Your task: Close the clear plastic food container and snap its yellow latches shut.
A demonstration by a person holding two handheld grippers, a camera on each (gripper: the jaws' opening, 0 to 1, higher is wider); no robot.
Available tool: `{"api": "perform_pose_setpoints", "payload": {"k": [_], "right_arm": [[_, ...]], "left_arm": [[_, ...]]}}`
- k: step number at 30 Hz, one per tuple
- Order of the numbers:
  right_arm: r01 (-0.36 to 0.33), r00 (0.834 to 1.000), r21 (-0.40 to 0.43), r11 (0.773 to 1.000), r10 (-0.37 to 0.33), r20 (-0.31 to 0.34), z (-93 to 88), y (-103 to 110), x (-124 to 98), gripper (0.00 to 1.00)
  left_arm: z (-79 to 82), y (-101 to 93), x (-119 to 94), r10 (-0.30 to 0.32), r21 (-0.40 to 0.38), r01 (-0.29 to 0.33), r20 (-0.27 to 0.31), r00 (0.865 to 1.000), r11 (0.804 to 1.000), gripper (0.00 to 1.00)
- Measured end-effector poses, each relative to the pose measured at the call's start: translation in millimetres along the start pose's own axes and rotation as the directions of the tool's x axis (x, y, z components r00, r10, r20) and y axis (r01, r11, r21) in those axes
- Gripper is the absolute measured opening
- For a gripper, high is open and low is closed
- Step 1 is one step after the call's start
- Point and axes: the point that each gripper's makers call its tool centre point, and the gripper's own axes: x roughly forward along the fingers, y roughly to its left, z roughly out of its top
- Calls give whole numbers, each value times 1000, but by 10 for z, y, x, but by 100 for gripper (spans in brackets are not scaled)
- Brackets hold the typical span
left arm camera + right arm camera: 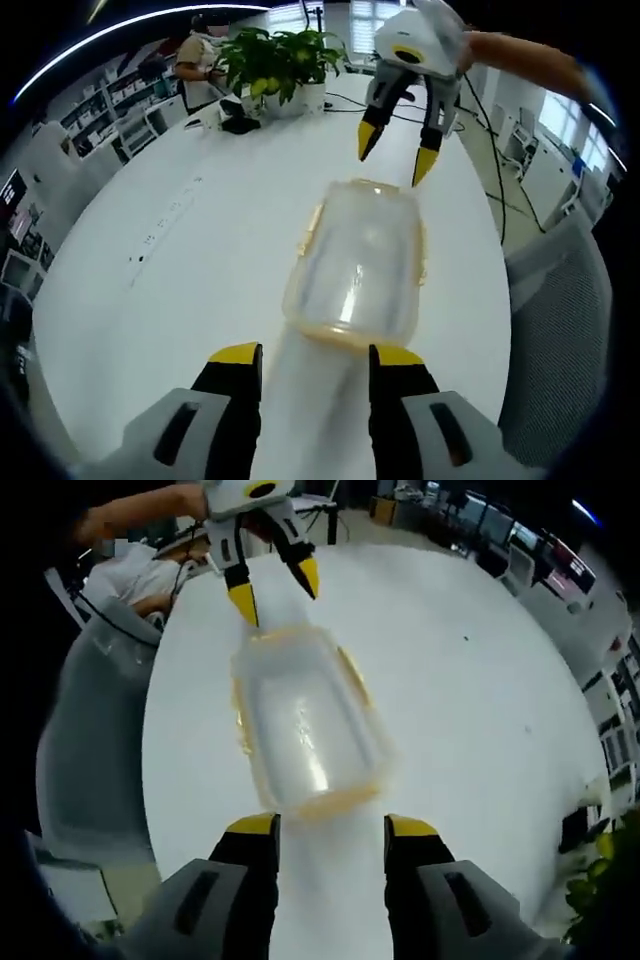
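Clear container (355, 268) lies on white table (180, 260) between your two grippers, lid on, yellow latches (311, 222) along sides. Your left gripper (316, 362) sits just short of near end, jaws apart, empty. Your right gripper (396, 158) hangs above far end, jaws spread, holding nothing. Left gripper view adds potted plant (275, 58) and seated person (200, 55); right gripper view adds grey chair (95, 730) beside table.

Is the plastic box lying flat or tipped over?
Flat. The box rests level on the white table, its lid on top, between both open grippers.
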Motion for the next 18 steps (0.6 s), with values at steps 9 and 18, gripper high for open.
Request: {"api": "perform_pose_setpoints", "payload": {"k": [9, 18], "right_arm": [[36, 996, 97, 995, -43, 72, 77, 29, 19, 36], [53, 987, 230, 972, -87, 137, 128, 50, 77, 36]], "left_arm": [[10, -33, 14, 59, -169, -52, 40, 997, 984, 36], [-33, -145, 67, 87, -288, -69, 50, 995, 955, 36]]}}
